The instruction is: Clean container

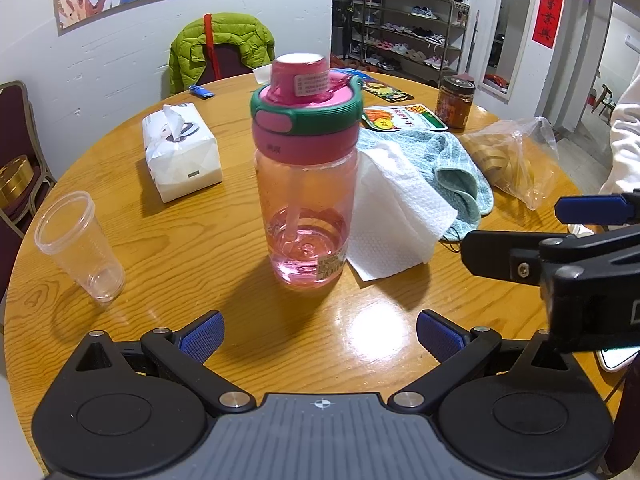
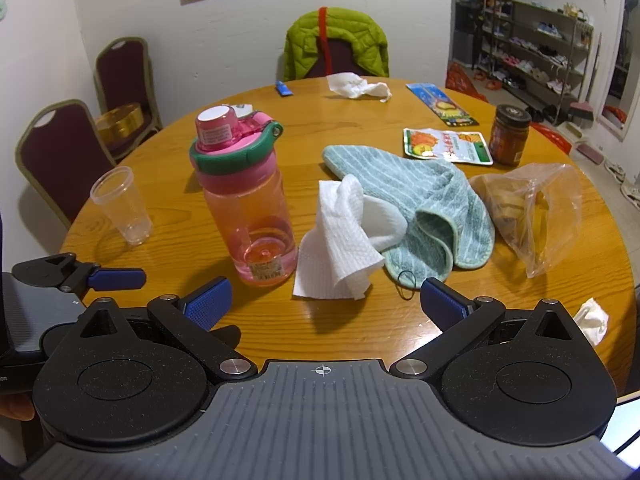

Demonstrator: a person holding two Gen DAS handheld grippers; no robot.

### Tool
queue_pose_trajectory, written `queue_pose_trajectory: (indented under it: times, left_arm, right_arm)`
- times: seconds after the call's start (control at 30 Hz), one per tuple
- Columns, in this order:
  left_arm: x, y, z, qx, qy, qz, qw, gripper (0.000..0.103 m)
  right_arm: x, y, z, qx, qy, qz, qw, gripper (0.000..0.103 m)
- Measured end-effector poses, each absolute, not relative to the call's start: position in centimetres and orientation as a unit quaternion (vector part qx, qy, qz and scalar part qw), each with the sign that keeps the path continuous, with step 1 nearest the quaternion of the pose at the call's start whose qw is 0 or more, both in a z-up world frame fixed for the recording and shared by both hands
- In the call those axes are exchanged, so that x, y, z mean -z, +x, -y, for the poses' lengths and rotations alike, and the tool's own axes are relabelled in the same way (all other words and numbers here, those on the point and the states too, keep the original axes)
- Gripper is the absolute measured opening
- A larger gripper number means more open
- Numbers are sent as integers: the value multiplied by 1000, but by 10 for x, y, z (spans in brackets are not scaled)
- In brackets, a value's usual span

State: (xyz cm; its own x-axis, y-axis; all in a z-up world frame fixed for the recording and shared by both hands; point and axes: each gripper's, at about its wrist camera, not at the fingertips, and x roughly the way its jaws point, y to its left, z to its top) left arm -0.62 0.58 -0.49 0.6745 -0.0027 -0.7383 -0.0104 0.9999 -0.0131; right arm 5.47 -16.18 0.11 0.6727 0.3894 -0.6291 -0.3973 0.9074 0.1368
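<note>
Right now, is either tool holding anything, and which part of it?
No, nothing is held. The left tool and the right tool are both open and empty. The pink bottle stands alone on the table.

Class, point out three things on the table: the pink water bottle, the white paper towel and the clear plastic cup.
pink water bottle (image 1: pixel 306 200), left wrist view, on its clear body.
white paper towel (image 2: pixel 340 232), right wrist view, on its folded middle.
clear plastic cup (image 1: pixel 80 246), left wrist view, on its side wall.

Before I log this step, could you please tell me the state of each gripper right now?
Left gripper: open, holding nothing, facing the bottle.
Right gripper: open, holding nothing.
</note>
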Motion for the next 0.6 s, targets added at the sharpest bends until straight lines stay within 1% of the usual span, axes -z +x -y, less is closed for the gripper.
queue_pose_trajectory:
  times: [0.13,0.33,0.43,0.5,0.6]
  left_arm:
    - [15,-4,-16,6,-10,-379,925,102]
    - [26,3,-23,19,14,-317,948,102]
    - [31,7,-24,23,28,-285,958,102]
    - [31,15,-22,34,39,-275,960,102]
    - [30,27,-23,52,28,-266,962,102]
  right_arm:
    - [8,60,164,-214,10,-335,918,103]
    - [21,68,167,-211,33,-323,922,103]
    - [26,75,160,-210,62,-304,927,103]
    - [32,84,159,-217,87,-291,928,103]
    - [35,98,153,-226,103,-278,928,103]
